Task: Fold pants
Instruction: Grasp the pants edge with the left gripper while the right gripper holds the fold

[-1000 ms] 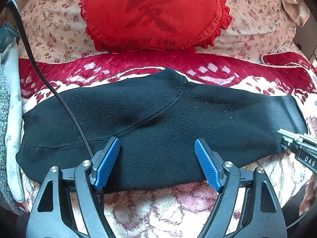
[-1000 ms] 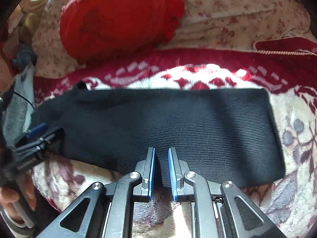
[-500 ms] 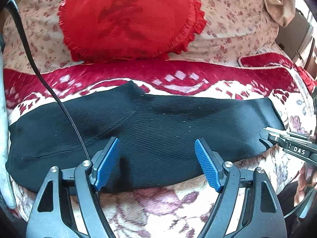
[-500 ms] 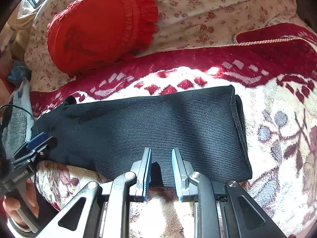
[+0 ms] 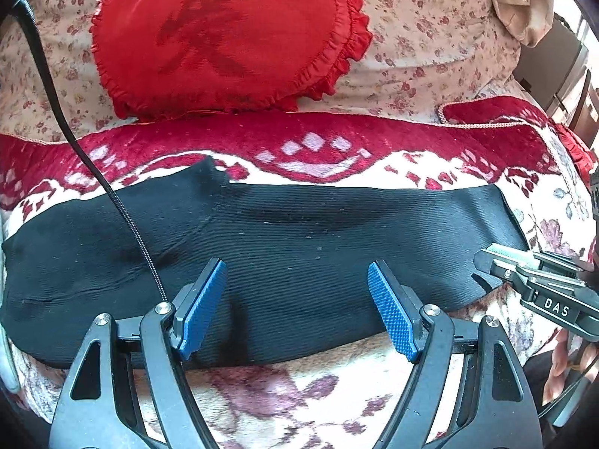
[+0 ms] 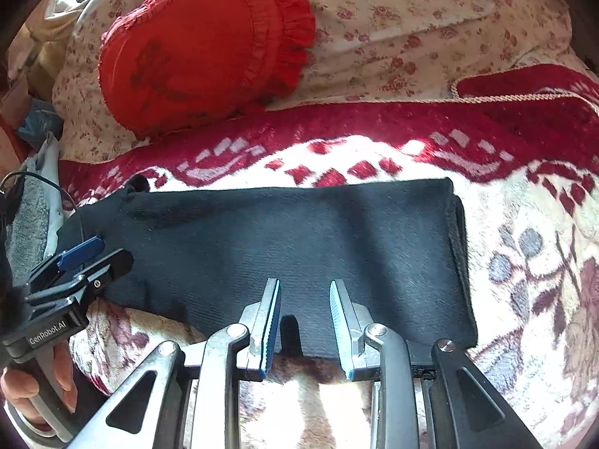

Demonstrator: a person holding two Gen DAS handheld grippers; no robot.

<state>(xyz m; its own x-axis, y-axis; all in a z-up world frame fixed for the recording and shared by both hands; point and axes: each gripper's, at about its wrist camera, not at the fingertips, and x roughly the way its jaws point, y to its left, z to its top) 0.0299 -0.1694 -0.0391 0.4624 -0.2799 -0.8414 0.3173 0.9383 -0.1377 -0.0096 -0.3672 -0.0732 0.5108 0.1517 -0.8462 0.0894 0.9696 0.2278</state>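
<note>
Left wrist view: black ribbed knit pants (image 5: pixel 292 254), folded into a long band, lie across a red-and-cream patterned plush blanket (image 5: pixel 299 404). Left gripper (image 5: pixel 295 310) hovers over the band's near edge, blue pads wide apart, nothing held. Red frilled round cushion (image 5: pixel 224 37) rests behind on a floral sheet (image 5: pixel 430 37).

Right wrist view: right gripper (image 6: pixel 305 321) over the near edge of the pants (image 6: pixel 299 239), jaws opening, pads clear of the fabric.

Black hand-held gripper (image 5: pixel 297 308), blue ribbed pads (silver screws), braided cable (image 5: pixel 123 207).
</note>
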